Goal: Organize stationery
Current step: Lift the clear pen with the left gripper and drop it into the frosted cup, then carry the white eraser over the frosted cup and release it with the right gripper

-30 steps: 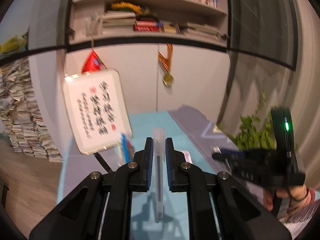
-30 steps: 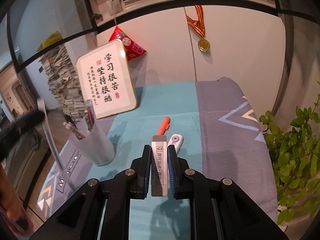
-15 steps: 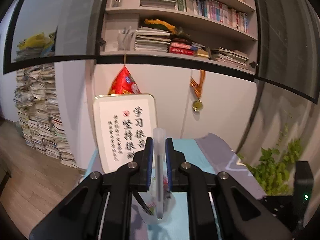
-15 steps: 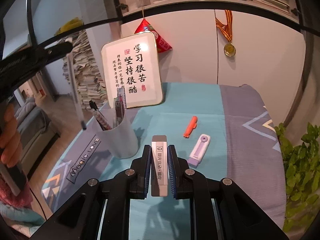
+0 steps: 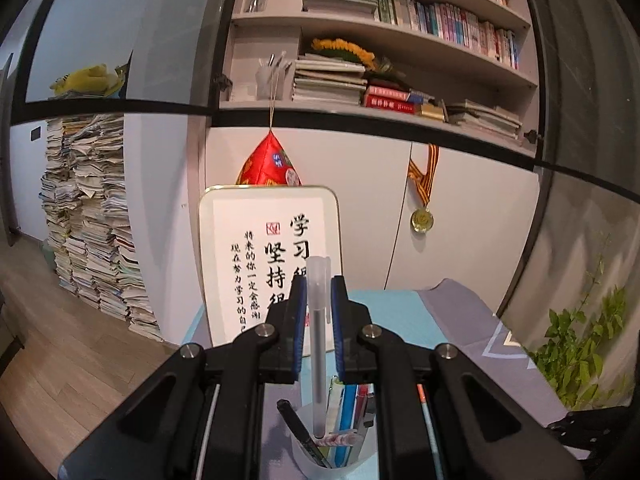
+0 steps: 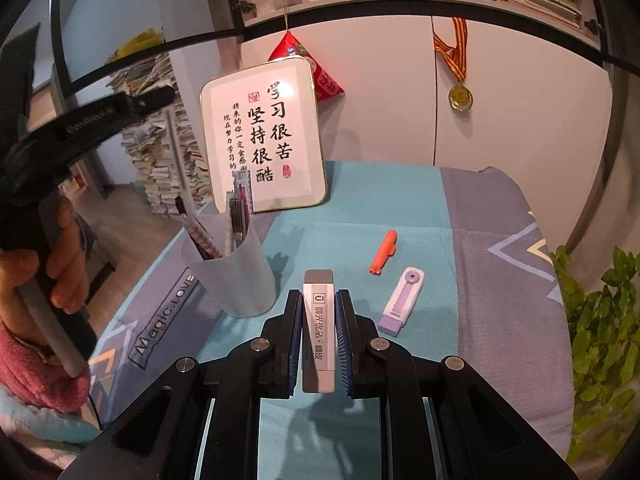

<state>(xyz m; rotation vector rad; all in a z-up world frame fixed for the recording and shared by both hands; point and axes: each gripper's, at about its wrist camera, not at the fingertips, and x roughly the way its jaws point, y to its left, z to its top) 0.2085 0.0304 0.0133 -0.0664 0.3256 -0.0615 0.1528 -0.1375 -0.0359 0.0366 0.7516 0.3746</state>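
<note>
My left hand-held gripper (image 5: 318, 312) is clamped on a clear pen (image 5: 318, 344), held nearly upright with its lower tip just above the mouth of the pale cup (image 5: 336, 460) on the bench (image 5: 400, 312). My right hand-held gripper (image 6: 318, 332) is clamped on a grey eraser (image 6: 318, 320) and hovers over the teal cloth to the right of that cup.

I judge the step in hand to be dropping the pen into the cup. The next move calls for lowering the tip past the rim, into a gap between the pens already there, before the jaws part. The eraser waits its turn.

Counted from both views: one cup; at least four pens or pencils standing inside it, though they overlap and I cannot be sure of the total; one pen in my left grip; one eraser in my right. Lying loose on the cloth are one orange pen cap (image 6: 384, 252) and one purple and white correction tape (image 6: 402, 300), just beside each other. One framed calligraphy board (image 6: 264, 140) stands behind the cup.
</note>
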